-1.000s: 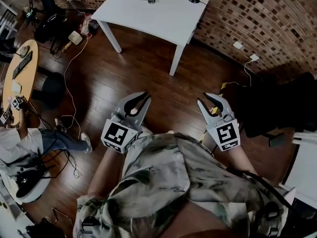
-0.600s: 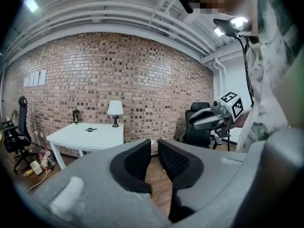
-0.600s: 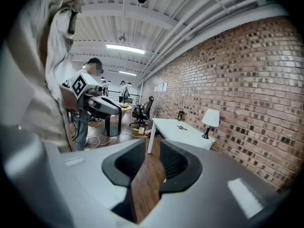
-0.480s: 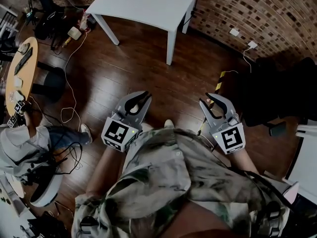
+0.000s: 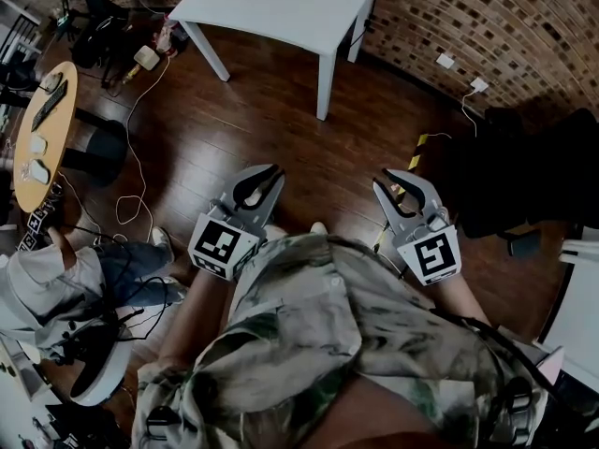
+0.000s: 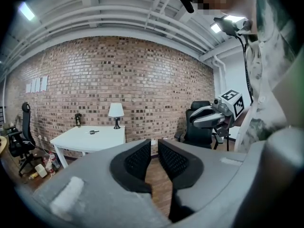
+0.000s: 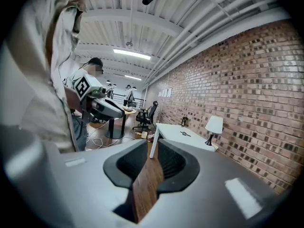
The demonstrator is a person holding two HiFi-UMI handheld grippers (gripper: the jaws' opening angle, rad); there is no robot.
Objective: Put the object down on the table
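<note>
grey left gripper: at waist, aimed forward over dark wooden floor, jaws a narrow slit, empty | grey right gripper: alongside, jaws closing, nothing between

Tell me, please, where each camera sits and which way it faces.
Head view: on the person's head, steeply down at floor, shirt, left gripper and right gripper.
Left gripper view: along its empty jaws toward the brick wall; shirt at right.
Right gripper view: along its closing, empty jaws toward the white table; shirt at left.
Shared: all three show the white table; each gripper view shows the other gripper.
</note>
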